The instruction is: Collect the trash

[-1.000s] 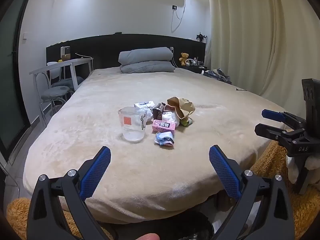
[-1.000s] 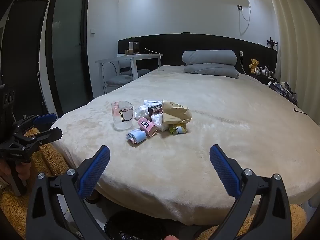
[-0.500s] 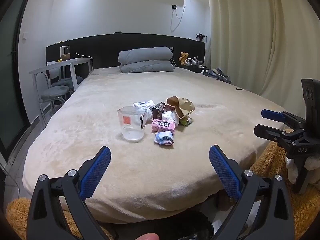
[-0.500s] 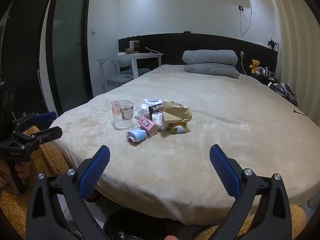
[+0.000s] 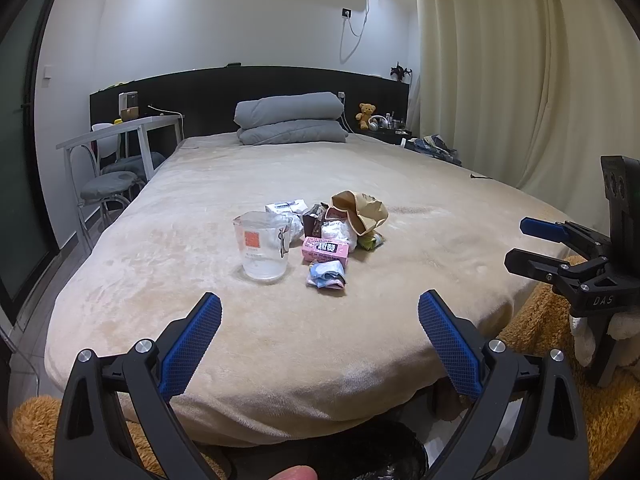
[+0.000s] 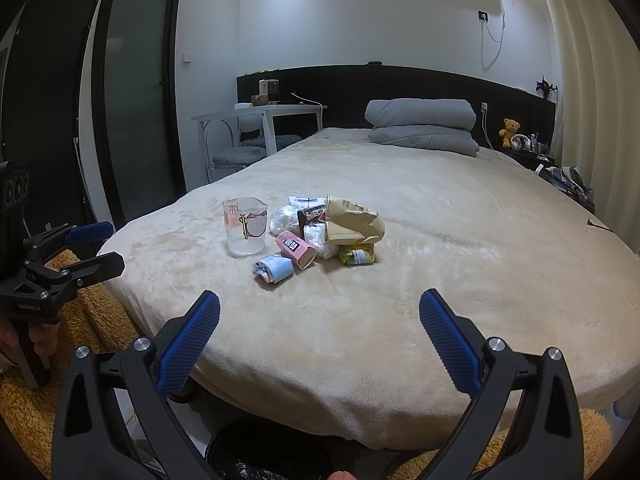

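A small heap of trash, a crumpled brown paper bag [image 5: 362, 210], pink carton [image 5: 325, 251] and blue wrapper [image 5: 326, 275], lies mid-way across the beige plush bed [image 5: 420, 264], just beside a clear plastic measuring cup [image 5: 262, 246]. Both tools, the left tool [image 5: 320, 320] and right tool [image 6: 319, 316], hang wide apart at the bed's near edge, holding nothing and touching nothing.

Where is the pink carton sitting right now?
The pink carton lies on its side on the bed, near the front of the trash pile: right of the clear cup and just behind the crumpled blue wrapper.
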Tool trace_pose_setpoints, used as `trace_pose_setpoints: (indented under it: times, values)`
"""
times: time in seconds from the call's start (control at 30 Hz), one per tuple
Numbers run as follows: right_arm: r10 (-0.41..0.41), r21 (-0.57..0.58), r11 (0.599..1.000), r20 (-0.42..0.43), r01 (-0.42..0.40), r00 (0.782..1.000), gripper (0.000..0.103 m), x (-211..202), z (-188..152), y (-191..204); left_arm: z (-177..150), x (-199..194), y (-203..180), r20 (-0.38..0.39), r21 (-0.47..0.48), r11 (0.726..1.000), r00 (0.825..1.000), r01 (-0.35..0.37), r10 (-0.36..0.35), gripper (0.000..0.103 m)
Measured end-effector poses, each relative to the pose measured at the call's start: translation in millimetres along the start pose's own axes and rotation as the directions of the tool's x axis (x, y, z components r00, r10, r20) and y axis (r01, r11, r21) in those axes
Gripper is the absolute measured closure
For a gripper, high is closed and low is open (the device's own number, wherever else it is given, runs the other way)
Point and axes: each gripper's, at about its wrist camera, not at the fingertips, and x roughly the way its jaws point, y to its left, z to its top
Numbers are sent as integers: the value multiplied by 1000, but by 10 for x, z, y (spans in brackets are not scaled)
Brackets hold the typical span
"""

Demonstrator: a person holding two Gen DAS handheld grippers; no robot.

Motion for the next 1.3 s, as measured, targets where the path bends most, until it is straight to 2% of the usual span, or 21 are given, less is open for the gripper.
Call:
trace_pose_setpoints:
  times: [1.3]
  values:
    - [2,0,1000,0,-2,1000,4,-29,10,-6,-18,19,2,-11,8,1000,1000,9,-9,6]
